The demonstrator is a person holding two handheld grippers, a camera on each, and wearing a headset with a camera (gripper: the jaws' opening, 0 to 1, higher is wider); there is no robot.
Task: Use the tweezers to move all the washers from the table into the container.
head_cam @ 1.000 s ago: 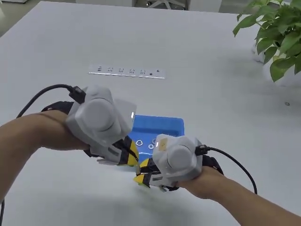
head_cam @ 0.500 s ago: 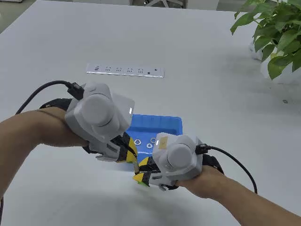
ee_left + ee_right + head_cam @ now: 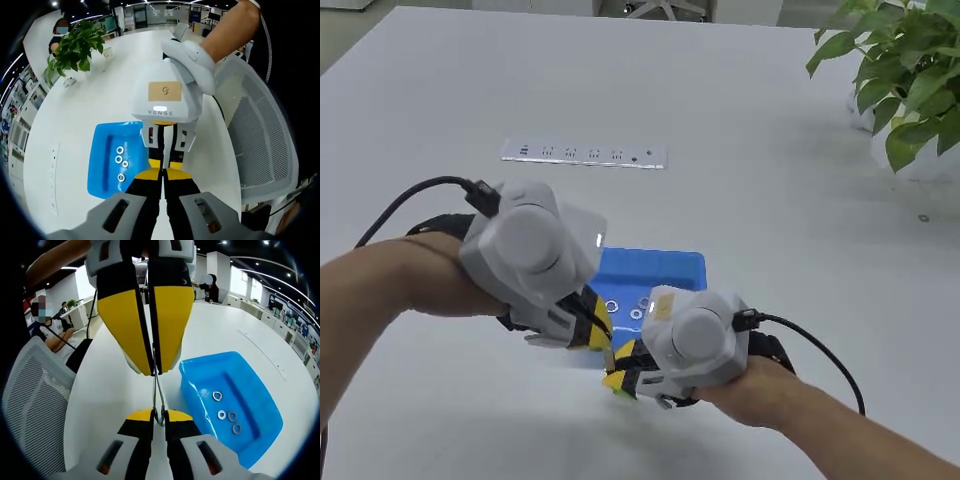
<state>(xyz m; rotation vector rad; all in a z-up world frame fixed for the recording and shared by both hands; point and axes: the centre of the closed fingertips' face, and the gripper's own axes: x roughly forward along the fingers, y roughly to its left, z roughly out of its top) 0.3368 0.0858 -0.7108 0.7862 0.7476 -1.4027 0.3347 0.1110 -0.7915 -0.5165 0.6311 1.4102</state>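
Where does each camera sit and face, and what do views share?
Head view: from headset, down at left tongs, right tongs, blue tray; forearms show.
Left gripper view: along left tongs, facing right tongs; own jaws show.
Right gripper view: along right tongs, facing left tongs, tweezers; own jaws show.
Gripper views share tray, four washers.

Left gripper point(image 3: 163, 172), right gripper point(image 3: 159, 421) tip to tip, tweezers point(image 3: 155, 385) between; container point(image 3: 660, 268) just beside; table point(image 3: 770, 150) beyond open.

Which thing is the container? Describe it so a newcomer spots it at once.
Start at the big white table and find the white power strip on it. On the near side of that strip lies the container, a shallow rectangular tray. It is the one bright blue thing there, with four small metal washers inside.
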